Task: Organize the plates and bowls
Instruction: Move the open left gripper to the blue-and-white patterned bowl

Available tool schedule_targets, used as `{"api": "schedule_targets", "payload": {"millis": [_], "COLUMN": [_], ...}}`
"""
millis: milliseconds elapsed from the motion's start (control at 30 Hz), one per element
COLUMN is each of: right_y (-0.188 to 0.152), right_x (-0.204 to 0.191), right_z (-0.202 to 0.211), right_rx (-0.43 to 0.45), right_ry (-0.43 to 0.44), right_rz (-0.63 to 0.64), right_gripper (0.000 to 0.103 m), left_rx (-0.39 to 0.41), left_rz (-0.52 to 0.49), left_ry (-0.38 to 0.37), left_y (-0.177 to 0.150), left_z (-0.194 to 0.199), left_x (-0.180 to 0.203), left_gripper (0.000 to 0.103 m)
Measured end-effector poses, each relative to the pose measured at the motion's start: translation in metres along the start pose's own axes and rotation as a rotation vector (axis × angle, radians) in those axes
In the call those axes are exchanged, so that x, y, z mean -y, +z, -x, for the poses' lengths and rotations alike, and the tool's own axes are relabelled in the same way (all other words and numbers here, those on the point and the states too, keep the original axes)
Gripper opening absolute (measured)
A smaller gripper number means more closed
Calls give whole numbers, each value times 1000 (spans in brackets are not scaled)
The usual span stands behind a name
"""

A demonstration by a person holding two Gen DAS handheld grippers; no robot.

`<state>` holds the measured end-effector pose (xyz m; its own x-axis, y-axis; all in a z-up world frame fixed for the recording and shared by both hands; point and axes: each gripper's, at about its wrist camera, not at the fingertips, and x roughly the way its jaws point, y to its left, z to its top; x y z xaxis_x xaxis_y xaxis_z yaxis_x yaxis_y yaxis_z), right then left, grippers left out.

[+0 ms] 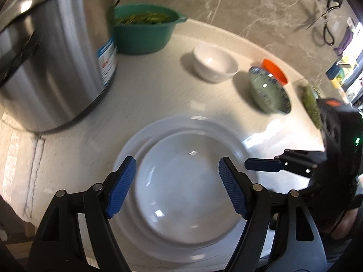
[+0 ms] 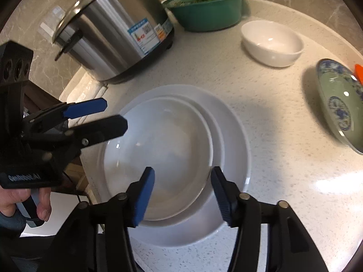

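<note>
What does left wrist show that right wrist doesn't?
Left wrist only: scissors hanging on the wall and green vegetables lying past the patterned dish.
Right wrist only: the cooker's glass lid and the hand holding the left gripper.
Both: stacked white plates, small white bowl, teal colander, steel cooker, both grippers open.

Left gripper [image 1: 177, 181]: black plastic linkage arms, silver round pivot pins, ribbed blue pads [image 1: 121, 187] on both fingers. Right gripper [image 2: 182, 195]: same build, black arms, silver pins, blue ribbed pads [image 2: 144, 198]. In the right wrist view the left unit's black housing [image 2: 15, 61] has three round holes on its face and white "GenRobot.AI" lettering lower down; pale blue-grey handle in the hand [image 2: 27, 206]. In the left wrist view the right unit's black body [image 1: 342, 133] shows an orange patch and a green light.
</note>
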<state>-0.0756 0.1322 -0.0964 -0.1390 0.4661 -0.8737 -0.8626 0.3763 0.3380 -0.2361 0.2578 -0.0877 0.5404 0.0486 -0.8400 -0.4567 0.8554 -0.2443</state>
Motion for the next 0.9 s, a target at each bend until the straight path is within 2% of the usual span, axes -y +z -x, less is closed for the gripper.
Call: {"api": "schedule_targets", "payload": {"millis": [33,233,300,400,500,600,700,833,900], "right_y": [-2,-15,-24,-52,-78,-85,-75,-49,-31], "right_x": [4,46,82,160,220,263,280,293,292], "right_z": [4,38,54,85,113,140,152,138,126], "right_rx": [15,102,138,237,307,332,343,297,253], "right_ry": [3,74,132,235,254,236,215,231,214], "right_rz": [-9,-126,-261,-525,-669,-687,-644,-624,-594], "right_gripper": [78,79,79,79,79,79,79,74,72], "left_rx": [9,20,9,-20,-49,-83,-124,-187,-191], "left_rz": [-3,24,39,53,17,-48,-37,-10,-11], "left_ry": [-4,-58,-124,-203,-237,-208,-182,-120,-139], "left_y": [3,23,32,52,75,104,126,144,147], "left_z": [2,1,-4,-19,-42,-76,-111,-152,-163], "left_x": [5,38,56,86,121,155,172,183,189], "left_gripper": [74,74,74,75,75,75,75,73,73]}}
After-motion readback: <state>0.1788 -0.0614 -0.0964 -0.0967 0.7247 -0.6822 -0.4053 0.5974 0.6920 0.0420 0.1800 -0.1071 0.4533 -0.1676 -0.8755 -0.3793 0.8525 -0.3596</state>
